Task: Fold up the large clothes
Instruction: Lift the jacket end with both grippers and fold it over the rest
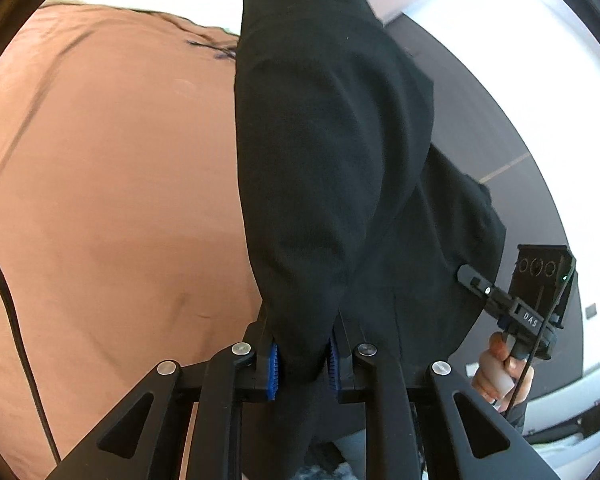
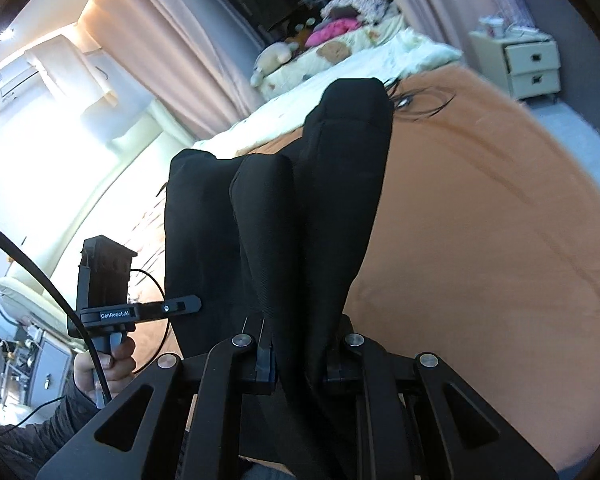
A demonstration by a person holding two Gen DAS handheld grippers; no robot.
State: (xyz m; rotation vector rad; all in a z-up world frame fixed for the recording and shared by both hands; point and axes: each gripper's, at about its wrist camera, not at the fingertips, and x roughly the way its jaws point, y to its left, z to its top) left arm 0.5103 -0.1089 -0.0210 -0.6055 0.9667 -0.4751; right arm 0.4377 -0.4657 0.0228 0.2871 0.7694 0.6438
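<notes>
A large black garment (image 1: 324,152) hangs lifted over a bed with an orange-brown cover (image 1: 112,184). My left gripper (image 1: 303,364) is shut on a bunched edge of it, the cloth squeezed between the blue pads (image 1: 273,368). In the right wrist view the same black garment (image 2: 300,208) drapes in thick folds from my right gripper (image 2: 298,364), whose jaws pinch the fabric tight. Each view shows the other gripper beside the cloth: the right one (image 1: 476,280) at the lower right, the left one (image 2: 188,305) at the lower left, each held by a hand.
The orange-brown cover (image 2: 492,240) spreads wide under the garment. A white sheet, pillows and soft toys (image 2: 324,52) lie at the bed's far end. Curtains (image 2: 172,56) hang behind, a small drawer unit (image 2: 528,64) stands at the right. A black cable (image 1: 16,320) trails over the cover.
</notes>
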